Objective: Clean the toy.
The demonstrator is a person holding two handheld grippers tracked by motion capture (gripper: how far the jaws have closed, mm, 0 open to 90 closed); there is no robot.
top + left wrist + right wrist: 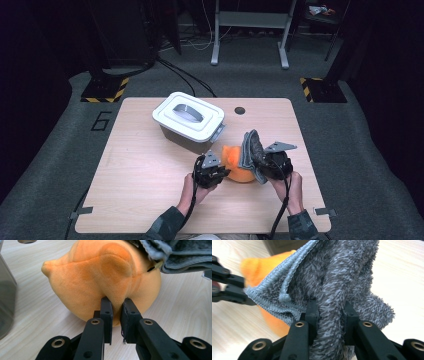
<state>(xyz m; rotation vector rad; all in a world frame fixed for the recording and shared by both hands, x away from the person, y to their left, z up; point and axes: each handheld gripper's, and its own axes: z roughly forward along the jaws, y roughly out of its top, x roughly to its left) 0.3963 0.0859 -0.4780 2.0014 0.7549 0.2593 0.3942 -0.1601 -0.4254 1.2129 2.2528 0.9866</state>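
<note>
Left gripper (pixel 117 305) jaws pinching a fold of the orange plush toy (pixel 100 282) on the bench (pixel 140 170); right gripper (pixel 329 311) jaws clamped on the grey towel (pixel 337 277).

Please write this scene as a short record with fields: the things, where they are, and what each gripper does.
surface: wooden table
left gripper: shut on a fold of the orange plush toy, which rests on the table
right gripper: shut on the grey towel, held bunched above the toy
storage box: grey with a white lid, closed, behind the toy
toy and towel: towel edge overlaps the toy's top in the left gripper view
</note>
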